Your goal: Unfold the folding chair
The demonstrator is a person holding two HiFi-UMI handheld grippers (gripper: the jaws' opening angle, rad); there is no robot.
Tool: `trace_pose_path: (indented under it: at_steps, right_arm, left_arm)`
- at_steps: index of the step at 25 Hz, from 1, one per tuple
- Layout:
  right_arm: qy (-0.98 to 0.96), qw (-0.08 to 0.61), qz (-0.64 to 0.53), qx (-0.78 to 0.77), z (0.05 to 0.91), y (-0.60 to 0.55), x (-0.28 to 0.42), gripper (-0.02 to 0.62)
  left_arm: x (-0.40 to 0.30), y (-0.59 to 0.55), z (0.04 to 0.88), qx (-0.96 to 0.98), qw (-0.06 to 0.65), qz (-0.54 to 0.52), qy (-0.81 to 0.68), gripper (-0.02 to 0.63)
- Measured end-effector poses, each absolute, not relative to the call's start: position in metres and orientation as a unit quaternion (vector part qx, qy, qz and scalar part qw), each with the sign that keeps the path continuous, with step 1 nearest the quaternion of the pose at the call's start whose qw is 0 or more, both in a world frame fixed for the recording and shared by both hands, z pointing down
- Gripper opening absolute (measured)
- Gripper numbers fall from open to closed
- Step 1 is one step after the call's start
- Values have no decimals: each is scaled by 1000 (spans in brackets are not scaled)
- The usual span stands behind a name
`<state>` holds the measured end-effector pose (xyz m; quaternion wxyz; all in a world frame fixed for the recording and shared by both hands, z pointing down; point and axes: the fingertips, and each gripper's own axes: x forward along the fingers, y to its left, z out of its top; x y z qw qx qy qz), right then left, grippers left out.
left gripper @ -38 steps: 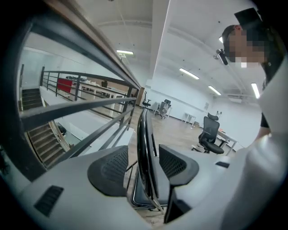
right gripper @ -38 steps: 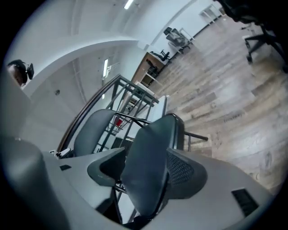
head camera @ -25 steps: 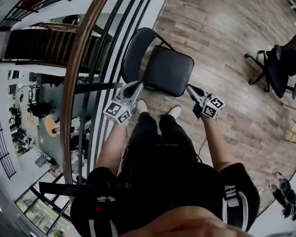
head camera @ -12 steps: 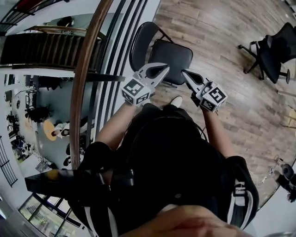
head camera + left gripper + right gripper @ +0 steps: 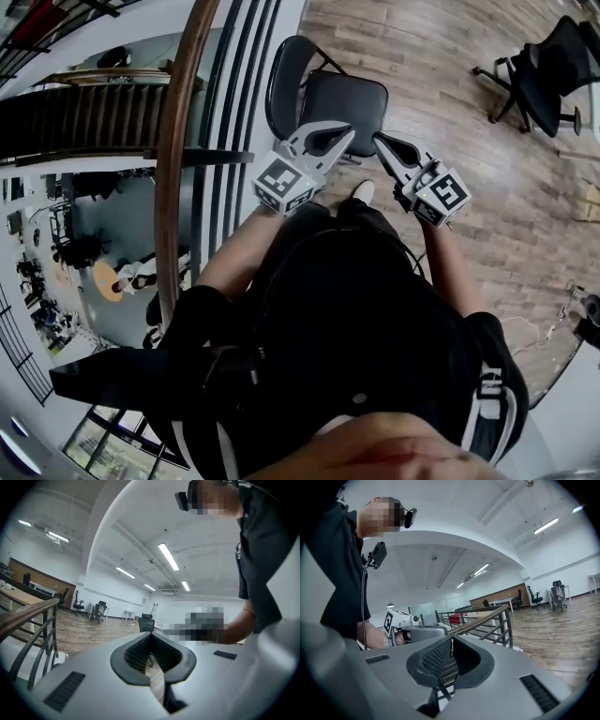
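Observation:
The black folding chair stands unfolded on the wooden floor, its seat level and its backrest towards the railing. My left gripper hangs in the air above the seat's front edge, shut and empty. My right gripper is close beside it, also shut, and holds nothing. In the left gripper view the closed jaws point level across the office. The right gripper view shows closed jaws aimed at the railing, with the left gripper's marker cube beyond them.
A wooden handrail with dark bars runs along the left, over a drop to a lower floor. A black office chair stands at the far right. The person's white shoes are just in front of the folding chair.
Both grippers have risen from beside the seat's front corners and come closer together above the seat. The chair has stayed unfolded in place.

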<state>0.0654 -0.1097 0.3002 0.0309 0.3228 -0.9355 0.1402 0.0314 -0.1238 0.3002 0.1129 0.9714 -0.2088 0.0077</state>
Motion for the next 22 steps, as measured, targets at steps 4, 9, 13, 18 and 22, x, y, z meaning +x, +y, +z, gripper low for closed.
trace_pose_path:
  at_steps: [4, 9, 13, 18, 22]
  right_arm:
    - [-936, 23, 113, 333, 288, -97, 58, 6]
    - [-942, 7, 90, 323, 276, -79, 64, 6]
    - [-944, 2, 87, 317, 272, -37, 104, 6]
    - [-959, -10, 79, 274, 267, 22, 140, 6]
    - [-967, -18, 73, 243, 265, 69, 168, 6]
  left_arm:
    - [29, -106, 294, 977, 104, 7, -184, 3]
    - [43, -83, 291, 979, 96, 7, -179, 3]
    - [83, -36, 282, 976, 87, -2, -202, 3]
    - [114, 20, 276, 961, 82, -15, -265, 3]
    - [138, 63, 279, 945, 95, -22, -312, 3]
